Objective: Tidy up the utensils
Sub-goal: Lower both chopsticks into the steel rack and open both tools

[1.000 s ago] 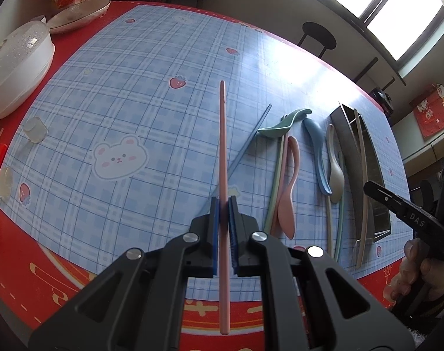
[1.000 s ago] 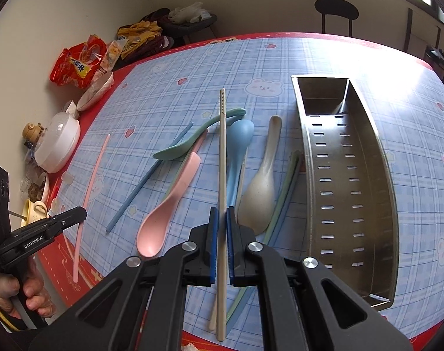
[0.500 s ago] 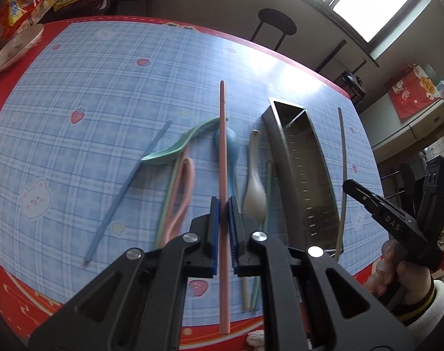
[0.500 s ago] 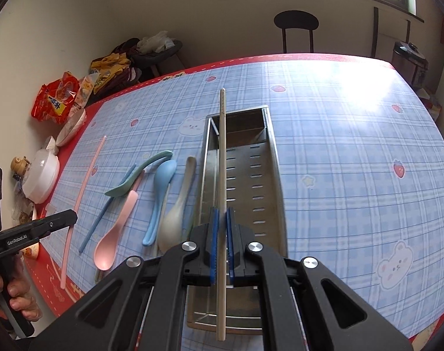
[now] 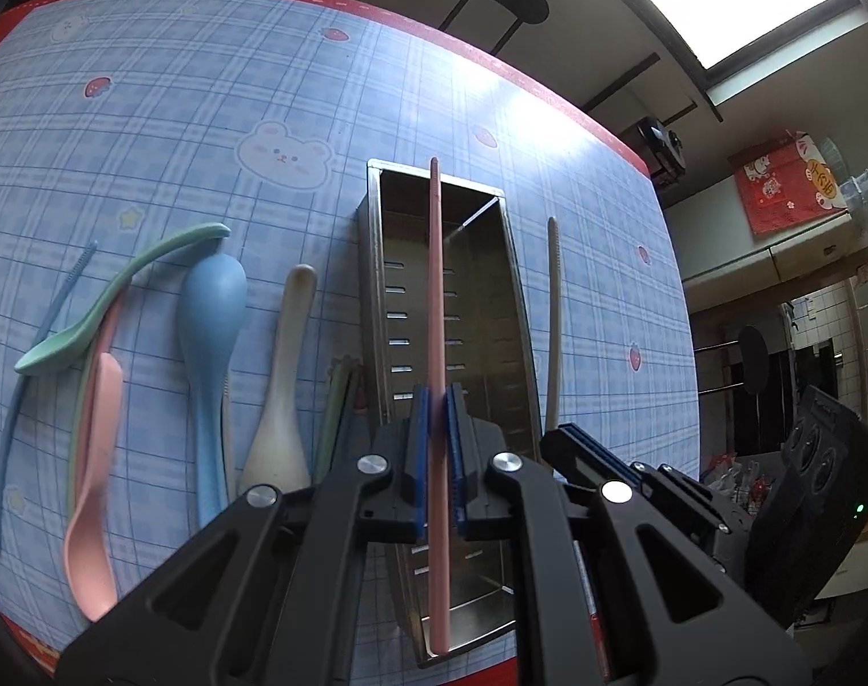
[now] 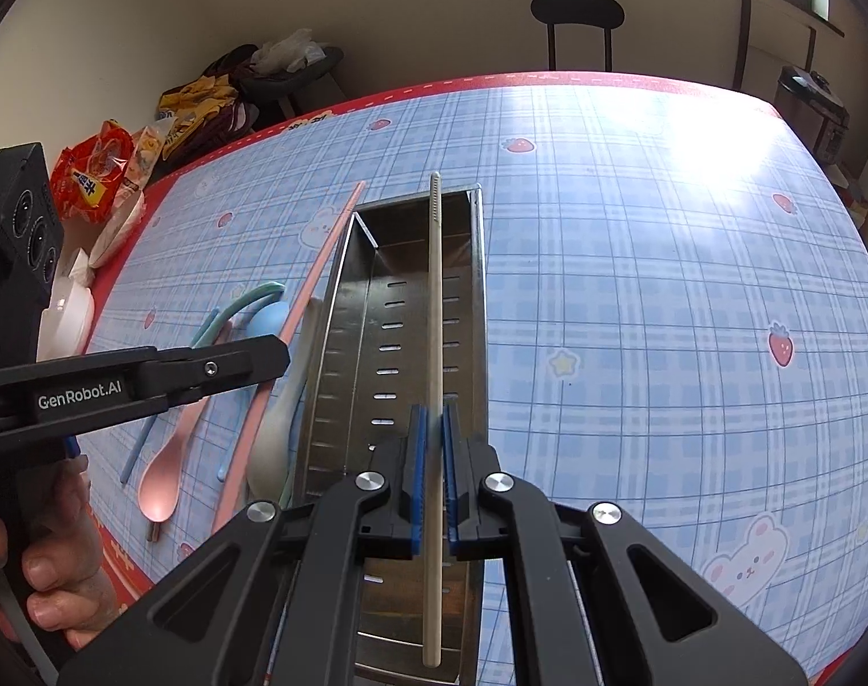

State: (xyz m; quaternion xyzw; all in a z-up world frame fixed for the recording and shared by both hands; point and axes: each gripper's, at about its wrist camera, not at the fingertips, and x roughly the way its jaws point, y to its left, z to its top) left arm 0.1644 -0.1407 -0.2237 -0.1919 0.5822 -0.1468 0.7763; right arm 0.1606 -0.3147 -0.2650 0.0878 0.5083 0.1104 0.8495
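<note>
Both claws grip chopsticks over the metal tray.

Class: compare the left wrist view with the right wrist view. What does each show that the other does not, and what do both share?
Left only: the red wall hanging and the bright window.
Right only: snack bags, a white lidded pot and the hand holding the left tool.
Both: the steel tray, pink chopstick, beige chopstick, spoons and black stool.
</note>
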